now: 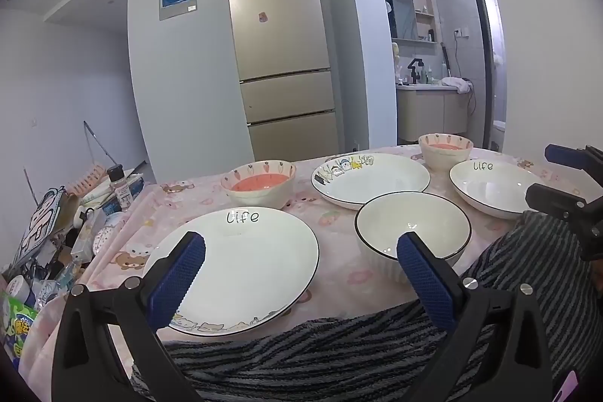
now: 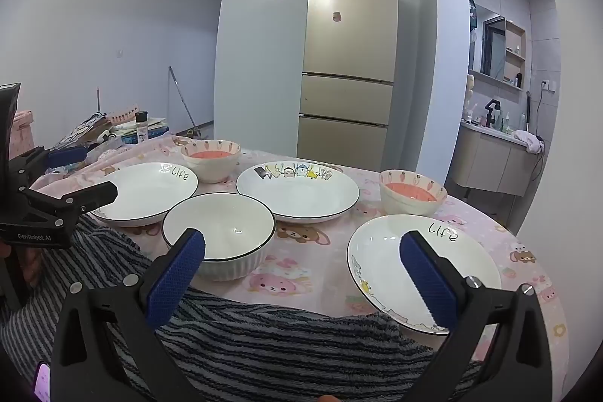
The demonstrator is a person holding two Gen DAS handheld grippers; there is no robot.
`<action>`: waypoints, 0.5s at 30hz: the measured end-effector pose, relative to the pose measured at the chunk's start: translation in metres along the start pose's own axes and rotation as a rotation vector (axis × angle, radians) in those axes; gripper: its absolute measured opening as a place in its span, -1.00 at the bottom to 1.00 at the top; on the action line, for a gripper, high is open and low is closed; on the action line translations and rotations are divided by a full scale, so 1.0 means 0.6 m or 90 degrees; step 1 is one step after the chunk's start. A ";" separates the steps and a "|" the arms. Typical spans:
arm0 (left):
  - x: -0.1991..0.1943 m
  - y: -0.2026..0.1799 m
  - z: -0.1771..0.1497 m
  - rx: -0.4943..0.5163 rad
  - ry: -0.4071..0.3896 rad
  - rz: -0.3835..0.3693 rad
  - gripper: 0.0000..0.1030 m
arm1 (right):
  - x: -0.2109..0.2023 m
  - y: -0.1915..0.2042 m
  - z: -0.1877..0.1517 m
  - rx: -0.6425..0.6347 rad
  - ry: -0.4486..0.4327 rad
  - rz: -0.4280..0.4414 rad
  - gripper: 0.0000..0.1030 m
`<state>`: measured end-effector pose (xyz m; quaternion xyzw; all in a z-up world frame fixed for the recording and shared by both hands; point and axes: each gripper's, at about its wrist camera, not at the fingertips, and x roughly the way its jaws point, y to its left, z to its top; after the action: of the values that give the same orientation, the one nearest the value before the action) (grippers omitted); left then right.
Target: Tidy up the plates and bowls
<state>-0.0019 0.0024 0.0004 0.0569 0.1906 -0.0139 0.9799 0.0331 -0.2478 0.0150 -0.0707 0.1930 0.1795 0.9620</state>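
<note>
1. Left gripper (image 1: pixel 301 262) and right gripper (image 2: pixel 303 260): both spread wide, nothing held, pointed slightly down over your striped lap.
2. Your left one faces the near-left "Life" plate (image 1: pixel 241 266); your right faces its twin (image 2: pixel 399 262).
3. White ribbed bowl (image 2: pixel 218 232) sits between them on the table (image 2: pixel 312 274).
4. Beyond: cartoon plate (image 2: pixel 297 191), two carrot bowls (image 2: pixel 211 159). Approach looks clear.

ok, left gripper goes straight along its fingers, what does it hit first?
Probably the near "life" plate: the open left gripper points slightly down across its right half. Depth unclear.
</note>
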 end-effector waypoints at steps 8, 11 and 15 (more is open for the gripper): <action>0.000 0.003 -0.001 -0.004 -0.001 0.001 1.00 | -0.004 -0.001 0.000 0.002 0.002 0.001 1.00; -0.003 0.003 0.001 -0.006 -0.002 0.002 1.00 | -0.003 -0.002 0.000 0.003 0.003 0.003 1.00; -0.002 0.003 0.001 -0.003 -0.001 0.002 1.00 | 0.003 0.001 -0.004 0.005 0.005 0.003 1.00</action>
<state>-0.0025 0.0040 0.0018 0.0549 0.1896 -0.0119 0.9803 0.0334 -0.2473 0.0124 -0.0674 0.1977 0.1808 0.9611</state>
